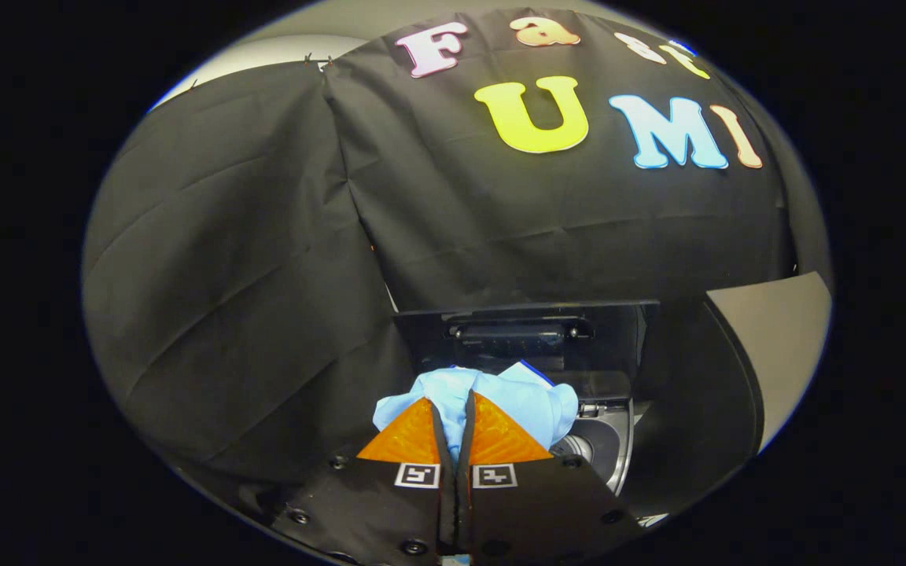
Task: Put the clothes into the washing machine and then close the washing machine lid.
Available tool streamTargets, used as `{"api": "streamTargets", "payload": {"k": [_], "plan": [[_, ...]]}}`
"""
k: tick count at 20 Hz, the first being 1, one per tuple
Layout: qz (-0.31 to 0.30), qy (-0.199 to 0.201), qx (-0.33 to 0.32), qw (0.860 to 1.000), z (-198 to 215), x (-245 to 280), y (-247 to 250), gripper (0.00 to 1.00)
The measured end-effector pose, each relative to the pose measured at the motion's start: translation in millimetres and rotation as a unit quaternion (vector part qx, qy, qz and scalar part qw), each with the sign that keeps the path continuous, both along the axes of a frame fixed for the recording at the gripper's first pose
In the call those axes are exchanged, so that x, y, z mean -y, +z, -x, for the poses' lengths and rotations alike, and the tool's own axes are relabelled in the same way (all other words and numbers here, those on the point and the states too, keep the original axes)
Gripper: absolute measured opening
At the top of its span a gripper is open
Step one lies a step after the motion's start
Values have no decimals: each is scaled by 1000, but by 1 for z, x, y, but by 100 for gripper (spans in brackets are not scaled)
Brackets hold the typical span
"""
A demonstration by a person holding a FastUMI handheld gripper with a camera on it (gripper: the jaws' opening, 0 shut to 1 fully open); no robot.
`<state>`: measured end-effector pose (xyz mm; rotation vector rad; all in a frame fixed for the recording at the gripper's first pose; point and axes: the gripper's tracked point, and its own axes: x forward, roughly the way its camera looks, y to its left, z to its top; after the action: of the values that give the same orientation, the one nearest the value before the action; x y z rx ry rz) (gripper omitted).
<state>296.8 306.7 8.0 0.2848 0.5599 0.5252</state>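
**Cloth pinched and carried over the open washer**

Closest to the camera, the gripper (454, 409) has its two fingers drawn nearly together, with a fold of light blue clothes (528, 401) squeezed in the narrow slot between them. Both fingers press on the fabric, so the hold looks firm. Most of the bundle bulges out ahead of the fingertips and to either side, loose and crumpled.

Just beyond and below the bundle sits the washing machine (606, 444), its round drum opening partly showing past the right side of the cloth. Its dark lid (528, 334) stands raised behind the opening, in front of the black cloth wall (225, 275).

The garment appears light and soft, with no stiffness at all: it will sag, drape and trail wherever it is unsupported. A pinch on a thick gathered fold, as here, seems the best hold, since a single thin layer could slip out. Hanging edges might catch on the drum's rim, so the bundle probably needs lowering well over the opening before the fingers part. The lid remains to be closed.
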Motion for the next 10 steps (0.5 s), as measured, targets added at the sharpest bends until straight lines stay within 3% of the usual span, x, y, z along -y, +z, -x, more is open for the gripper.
{"api": "streamTargets", "payload": {"k": [10], "plan": [[45,-9,-28,999,-10,-23,-84,1]]}}
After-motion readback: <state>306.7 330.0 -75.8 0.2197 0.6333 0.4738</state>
